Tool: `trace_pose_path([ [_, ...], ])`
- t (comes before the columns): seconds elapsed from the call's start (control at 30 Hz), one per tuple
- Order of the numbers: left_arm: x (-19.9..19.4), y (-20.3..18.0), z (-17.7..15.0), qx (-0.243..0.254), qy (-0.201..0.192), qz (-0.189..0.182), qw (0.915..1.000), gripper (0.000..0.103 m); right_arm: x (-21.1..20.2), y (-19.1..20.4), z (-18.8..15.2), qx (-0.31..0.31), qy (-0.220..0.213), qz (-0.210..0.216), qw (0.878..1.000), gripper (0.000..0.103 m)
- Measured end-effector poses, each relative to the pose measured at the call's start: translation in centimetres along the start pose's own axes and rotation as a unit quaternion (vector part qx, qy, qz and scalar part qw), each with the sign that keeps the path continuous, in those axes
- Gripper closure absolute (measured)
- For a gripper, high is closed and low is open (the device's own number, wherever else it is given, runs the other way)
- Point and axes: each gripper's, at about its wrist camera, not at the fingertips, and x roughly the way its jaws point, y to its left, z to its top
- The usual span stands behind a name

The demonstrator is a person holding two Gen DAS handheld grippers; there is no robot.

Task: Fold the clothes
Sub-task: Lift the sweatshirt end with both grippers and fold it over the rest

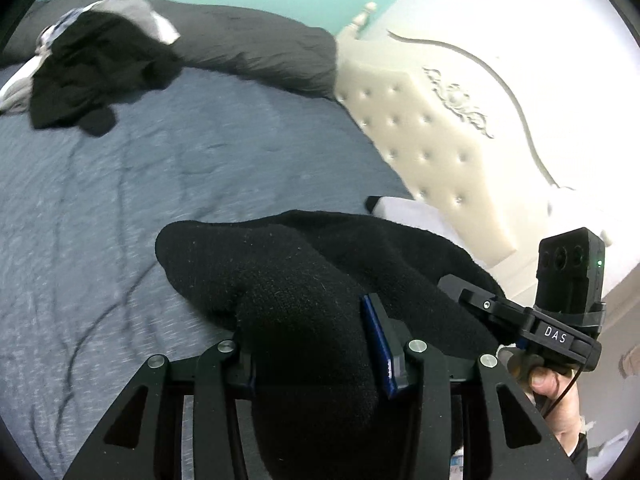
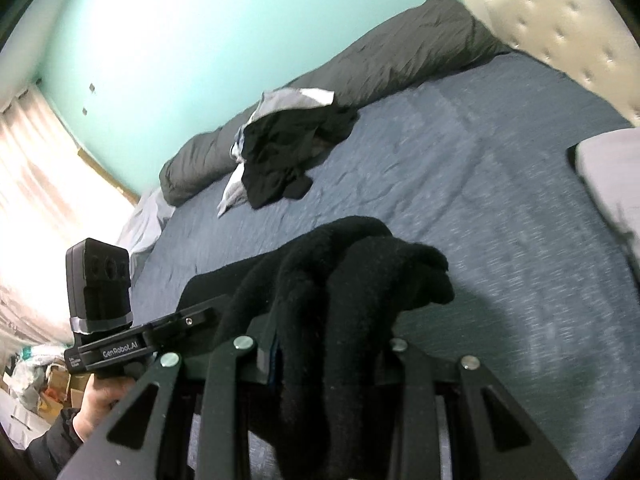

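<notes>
Left wrist view: you are holding a black fleece garment (image 1: 304,280) above the near end of the bed (image 1: 160,168); left gripper (image 1: 316,360) is pinching a thick bunch of it.
Right wrist view: right gripper (image 2: 320,360) is clamping bunched folds too.
Step, judged: lifting to spread flat.
Next: you are needing even tension.
Garment: thick, fuzzy, limp.

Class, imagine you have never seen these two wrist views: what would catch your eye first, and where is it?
First, the black fleece garment, bunched in the foreground of both views and clamped by the left gripper and the right gripper above the blue bedspread. Next, the heap of dark and pale clothes further back by the grey rolled duvet, and the cream tufted headboard on the right of the left wrist view.
</notes>
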Motion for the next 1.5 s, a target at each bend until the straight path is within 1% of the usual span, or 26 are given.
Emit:
trace_pose_path([
  [0.17,2.6,-4.5,2.2,0.019,-0.001,-0.011,0.9998,0.057,-3.8,-2.3,2.5,0.001,-0.02,-0.01,1.0,0.074],
  [0.37,5.9,-10.5,5.4,0.047,-0.005,-0.018,0.9987,0.057,-8.1,-6.3,6.1,0.005,-0.044,-0.016,0.999,0.074],
  [0.67,12.6,-18.3,10.5,0.06,-0.015,-0.043,0.9971,0.057,-13.6,-12.9,12.1,-0.005,-0.08,-0.052,0.995,0.074],
  [0.9,17.3,-24.6,14.6,0.076,-0.033,-0.054,0.9951,0.057,-17.5,-17.4,16.9,-0.022,-0.124,-0.073,0.989,0.074],
  [1.07,20.6,-28.3,16.7,0.093,-0.05,-0.067,0.9922,0.057,-19.8,-20.7,19.9,-0.033,-0.154,-0.096,0.983,0.075],
  [1.17,23.1,-29.6,16.9,0.096,-0.049,-0.074,0.9914,0.057,-20.5,-22.9,20.8,-0.033,-0.158,-0.109,0.981,0.075],
  [1.27,26.1,-29.8,16.1,0.085,-0.045,-0.076,0.9925,0.057,-20.5,-25.4,20.9,-0.032,-0.155,-0.122,0.98,0.075],
  [1.4,30.8,-29.4,13.9,0.065,-0.026,-0.071,0.995,0.057,-19.1,-28.9,19.5,-0.027,-0.136,-0.138,0.981,0.075],
  [1.5,34.2,-29.0,11.1,0.053,0.008,-0.064,0.9965,0.057,-17.6,-32.7,17.2,0.005,-0.108,-0.15,0.983,0.075],
])
